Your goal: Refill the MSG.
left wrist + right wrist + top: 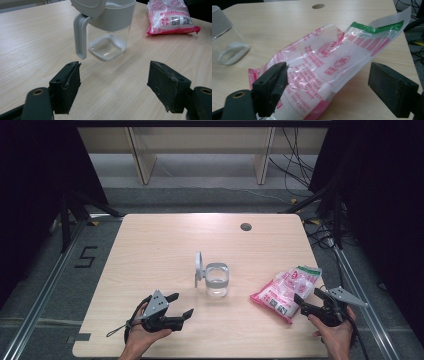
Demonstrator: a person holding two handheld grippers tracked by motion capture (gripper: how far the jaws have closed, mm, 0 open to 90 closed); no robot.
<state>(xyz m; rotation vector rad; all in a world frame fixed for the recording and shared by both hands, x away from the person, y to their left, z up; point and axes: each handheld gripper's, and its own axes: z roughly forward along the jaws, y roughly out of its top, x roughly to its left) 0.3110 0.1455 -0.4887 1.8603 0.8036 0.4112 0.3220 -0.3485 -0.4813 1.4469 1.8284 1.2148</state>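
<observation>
A clear glass jar (217, 281) with a grey collar, handle and raised lid stands mid-table; the left gripper view has the jar (108, 35) just ahead of the jaws. A pink and white plastic bag (286, 290) with a green strip lies at the right. My left gripper (181, 305) rests near the front edge, open, nothing between its jaws (113, 85). My right gripper (309, 299) is open at the near end of the bag (324, 67); the bag lies between and beyond the spread jaws, pads apart from it.
A round cable hole (245, 226) sits near the table's far edge. Black frame legs and cables lie on the floor past the table's right side (325, 235). The light wooden tabletop (160, 245) has free room at the left and back.
</observation>
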